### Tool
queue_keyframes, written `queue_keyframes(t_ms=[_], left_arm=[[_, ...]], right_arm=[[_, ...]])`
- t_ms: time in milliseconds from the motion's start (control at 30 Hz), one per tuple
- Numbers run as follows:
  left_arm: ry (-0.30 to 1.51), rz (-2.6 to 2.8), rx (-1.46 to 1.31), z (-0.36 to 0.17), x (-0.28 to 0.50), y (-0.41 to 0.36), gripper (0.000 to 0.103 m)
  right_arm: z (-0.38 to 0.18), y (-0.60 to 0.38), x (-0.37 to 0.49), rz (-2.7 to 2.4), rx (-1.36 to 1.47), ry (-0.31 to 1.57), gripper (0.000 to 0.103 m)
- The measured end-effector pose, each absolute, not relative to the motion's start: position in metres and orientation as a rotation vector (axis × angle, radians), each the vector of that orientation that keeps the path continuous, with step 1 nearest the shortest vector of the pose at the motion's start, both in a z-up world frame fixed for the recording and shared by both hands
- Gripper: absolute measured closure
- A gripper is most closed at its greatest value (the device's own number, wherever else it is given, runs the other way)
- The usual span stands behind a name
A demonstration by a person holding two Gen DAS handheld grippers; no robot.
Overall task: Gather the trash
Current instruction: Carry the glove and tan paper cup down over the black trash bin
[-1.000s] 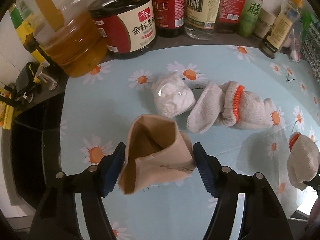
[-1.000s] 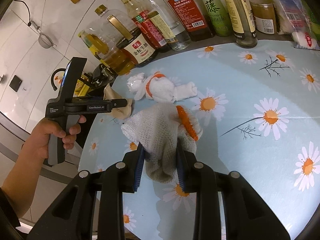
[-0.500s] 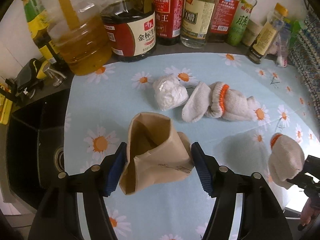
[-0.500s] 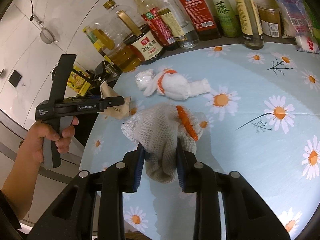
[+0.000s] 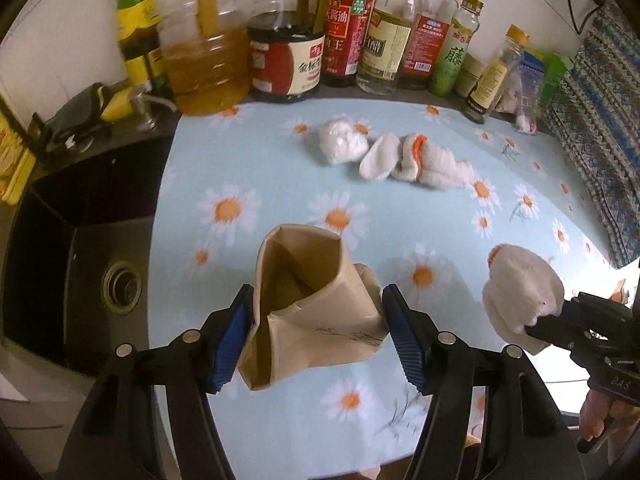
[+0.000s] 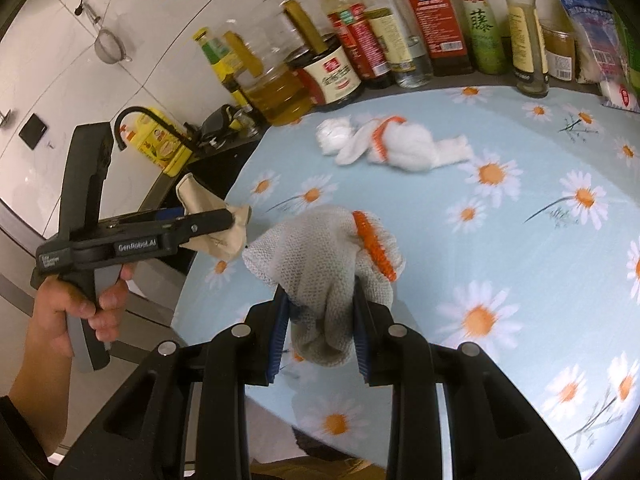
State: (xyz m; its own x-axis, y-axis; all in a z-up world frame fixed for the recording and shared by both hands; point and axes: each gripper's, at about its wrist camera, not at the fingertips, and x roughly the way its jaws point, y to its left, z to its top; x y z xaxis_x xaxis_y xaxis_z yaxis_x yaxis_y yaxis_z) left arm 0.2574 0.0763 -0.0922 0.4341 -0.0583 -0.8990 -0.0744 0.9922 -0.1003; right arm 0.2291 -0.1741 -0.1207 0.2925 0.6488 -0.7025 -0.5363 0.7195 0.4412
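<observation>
Paper bag [image 5: 316,304] is held between the blue pads of the left gripper [image 5: 318,336], with both pads pressed against its sides. The brown bag is kept upright with its mouth open at the top, and it is lifted above the blue cloth with daisies [image 5: 248,160]. In the right wrist view the same bag [image 6: 208,220] is seen crumpled at the tip of the left gripper [image 6: 224,222], out past the left edge of the cloth, and the handle is gripped by a hand [image 6: 80,312].

A white knit glove [image 6: 328,280] with an orange cuff is clamped tight in the right gripper [image 6: 320,320] (its jaws are nearly closed on the fabric). The glove is held up off the cloth, near its front edge. From the left wrist view it [image 5: 524,292] is seen to the right of the bag, apart from it.

Farther back on the cloth, a second glove [image 6: 404,152] is laid flat, and a white crumpled wad [image 6: 334,140] is found touching its left end. Bottles of oil and sauce [image 5: 348,36] are lined up behind the cloth. A dark sink [image 5: 80,264] is seen to the left.
</observation>
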Motion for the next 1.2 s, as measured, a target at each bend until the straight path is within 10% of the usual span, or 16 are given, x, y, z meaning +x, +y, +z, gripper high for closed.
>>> queue_keyframes(t_ms=[1200], left_arm=[[1.179, -0.140, -0.270, -0.132, 0.060, 0.114, 0.040]], right_arm=[[-0.168, -0.107, 0.063, 0.690, 0.098, 1.122, 0.072]])
